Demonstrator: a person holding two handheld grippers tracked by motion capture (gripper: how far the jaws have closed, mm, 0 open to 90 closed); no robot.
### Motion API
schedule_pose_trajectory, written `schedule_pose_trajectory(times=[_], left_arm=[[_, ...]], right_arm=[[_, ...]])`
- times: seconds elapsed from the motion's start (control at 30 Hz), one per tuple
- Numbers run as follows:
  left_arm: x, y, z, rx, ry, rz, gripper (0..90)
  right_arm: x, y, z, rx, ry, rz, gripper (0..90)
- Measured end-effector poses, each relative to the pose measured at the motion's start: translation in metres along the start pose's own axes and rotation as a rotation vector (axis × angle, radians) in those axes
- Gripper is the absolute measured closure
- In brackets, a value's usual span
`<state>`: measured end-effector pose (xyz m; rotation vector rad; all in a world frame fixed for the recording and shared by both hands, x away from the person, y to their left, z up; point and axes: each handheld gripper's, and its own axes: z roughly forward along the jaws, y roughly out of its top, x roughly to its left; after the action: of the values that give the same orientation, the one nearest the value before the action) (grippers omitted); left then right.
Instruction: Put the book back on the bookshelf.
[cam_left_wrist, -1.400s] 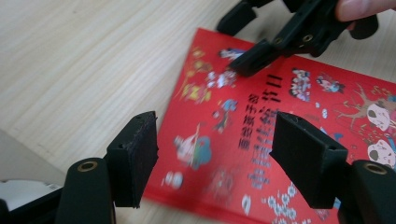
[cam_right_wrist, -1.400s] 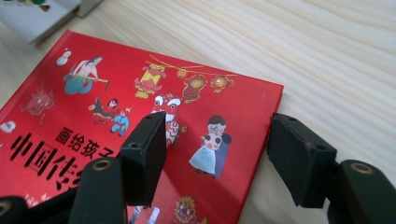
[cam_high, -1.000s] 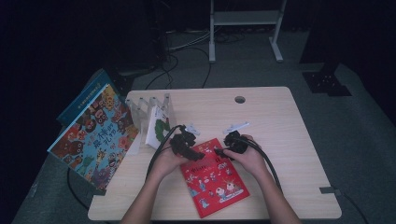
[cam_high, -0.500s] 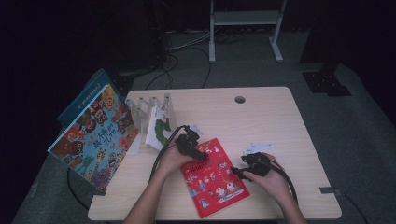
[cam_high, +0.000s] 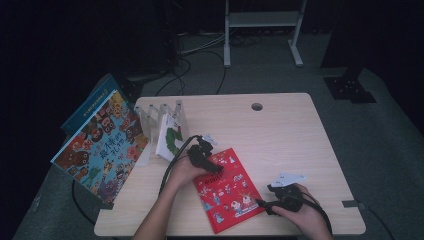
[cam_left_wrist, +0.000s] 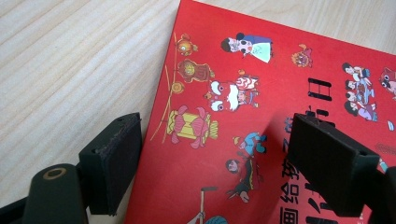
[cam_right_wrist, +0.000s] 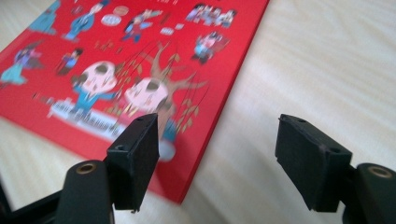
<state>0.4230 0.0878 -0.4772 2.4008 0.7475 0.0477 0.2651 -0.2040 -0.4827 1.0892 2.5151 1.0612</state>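
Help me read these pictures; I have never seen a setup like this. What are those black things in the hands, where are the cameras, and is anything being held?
A person works at a wooden table with a handheld two-jaw tool in each hand. One camera looks down from above; two more ride on the tools, looking along their black jaws. A red picture book lies flat. The left tool rests over its upper corner, the right tool at its lower right edge. Both have just been opening and grip nothing. At the table's left, a clear rack holds a white book, and two larger books lean there.
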Motion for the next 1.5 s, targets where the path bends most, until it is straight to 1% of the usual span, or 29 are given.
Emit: schedule_pose_trajectory(times=[0.13,0.23,0.33,0.37,0.43,0.5,0.53,0.6,0.67,0.7,0.8,0.9,0.97,1.07,1.13,1.2,1.27,1.3,1.37,1.5], left_arm=[[0.001,0.0,0.0,0.0,-0.001,0.005,17.2],[0.001,0.0,0.0,-0.004,0.0,-0.004,17.6],[0.0,-0.001,0.0,-0.009,0.004,-0.007,17.8],[0.0,-0.001,0.0,-0.007,0.004,-0.008,17.8],[0.0,-0.001,0.0,-0.009,0.005,-0.007,17.8],[0.0,-0.001,0.0,-0.01,0.008,-0.011,17.9],[0.0,-0.001,0.0,-0.01,0.011,-0.013,17.8],[0.002,-0.002,-0.001,-0.01,0.015,-0.017,18.1],[0.003,-0.002,-0.001,-0.013,0.018,-0.02,18.3],[0.003,-0.002,-0.002,-0.012,0.019,-0.03,18.4],[0.004,-0.002,-0.001,-0.017,0.024,-0.034,18.4],[0.004,-0.002,-0.002,-0.018,0.031,-0.04,18.3],[0.004,-0.002,-0.001,-0.019,0.034,-0.044,18.2],[0.004,-0.002,-0.001,-0.022,0.039,-0.053,18.1],[0.003,-0.002,-0.001,-0.02,0.044,-0.069,18.2],[0.001,-0.002,-0.004,-0.006,0.059,-0.07,18.2],[-0.001,-0.003,-0.007,-0.009,0.066,-0.084,18.1],[-0.002,-0.004,-0.008,-0.014,0.067,-0.088,18.1],[-0.004,-0.007,-0.01,-0.017,0.074,-0.101,18.1],[-0.004,-0.013,-0.012,0.004,0.071,-0.11,18.0]], right_arm=[[0.005,-0.009,-0.004,0.014,0.002,-0.004,29.3],[0.008,-0.014,-0.006,-0.001,0.01,-0.004,29.5],[0.01,-0.017,-0.007,0.029,-0.002,-0.016,29.5],[0.012,-0.019,-0.007,0.031,-0.002,-0.012,30.0],[0.011,-0.019,-0.006,0.024,-0.008,-0.012,28.2],[0.01,-0.019,-0.006,0.029,-0.007,-0.008,26.1],[0.009,-0.018,-0.005,0.033,-0.005,-0.006,26.0],[0.006,-0.017,-0.005,0.035,-0.018,0.0,26.4],[0.0,-0.016,-0.005,0.029,-0.037,0.007,26.7],[-0.004,-0.016,-0.005,0.027,-0.042,0.012,26.6],[-0.016,-0.014,-0.005,0.025,-0.057,0.038,26.6],[-0.028,-0.011,-0.005,0.022,-0.088,0.042,27.2],[-0.036,-0.009,-0.004,0.023,-0.101,0.048,27.2],[-0.046,-0.007,-0.003,0.024,-0.103,0.056,27.1],[-0.049,-0.007,-0.003,0.015,-0.092,0.053,27.8],[-0.047,-0.009,-0.004,0.004,-0.093,0.043,29.2],[-0.044,-0.011,-0.004,0.0,-0.082,0.038,28.0],[-0.041,-0.012,-0.005,-0.002,-0.071,0.037,27.1],[-0.034,-0.014,-0.005,-0.007,-0.058,0.02,26.1],[-0.017,-0.016,-0.007,-0.017,-0.034,-0.003,24.8]])
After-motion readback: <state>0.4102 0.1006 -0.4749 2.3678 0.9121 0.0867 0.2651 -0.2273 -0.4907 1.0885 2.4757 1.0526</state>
